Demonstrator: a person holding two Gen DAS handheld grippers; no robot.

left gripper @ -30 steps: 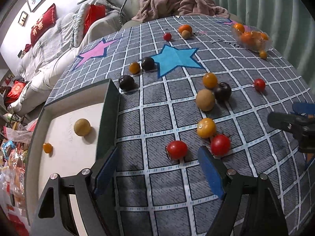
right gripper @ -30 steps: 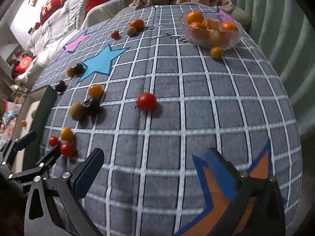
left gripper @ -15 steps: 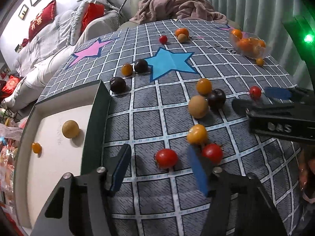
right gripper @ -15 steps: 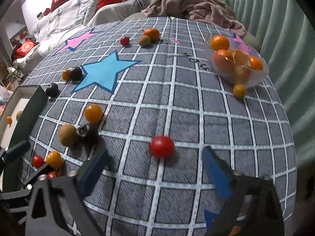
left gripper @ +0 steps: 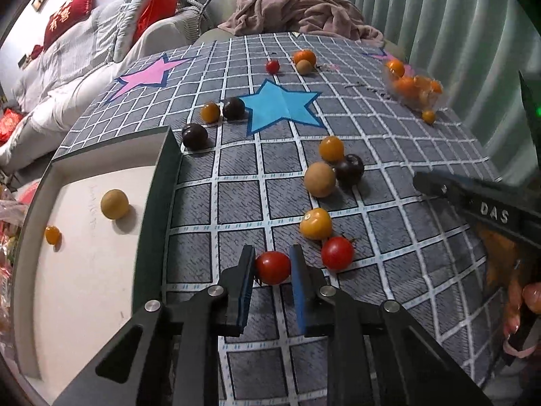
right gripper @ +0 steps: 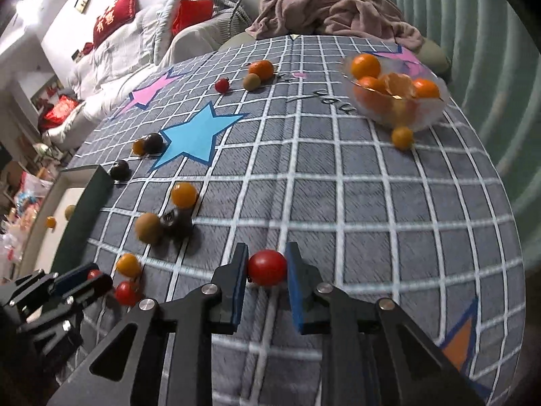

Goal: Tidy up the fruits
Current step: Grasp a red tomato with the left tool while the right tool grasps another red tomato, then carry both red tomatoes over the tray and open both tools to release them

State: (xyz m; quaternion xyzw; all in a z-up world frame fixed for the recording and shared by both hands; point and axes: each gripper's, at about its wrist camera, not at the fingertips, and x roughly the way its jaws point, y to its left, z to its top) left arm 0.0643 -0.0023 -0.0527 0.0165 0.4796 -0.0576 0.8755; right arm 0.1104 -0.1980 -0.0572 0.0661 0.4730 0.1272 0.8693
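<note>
Left gripper (left gripper: 272, 269) and right gripper (right gripper: 267, 267) each clamp a cherry tomato, lower centre of frame. Tray (left gripper: 84, 287), left, holds two fruits; most remain scattered on the tablecloth (left gripper: 236, 196).

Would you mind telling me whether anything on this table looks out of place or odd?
Yes: most fruit lies loose on the tablecloth instead of in a container. One small orange fruit sits just outside the glass bowl, and only two pieces are in the tray.
</note>
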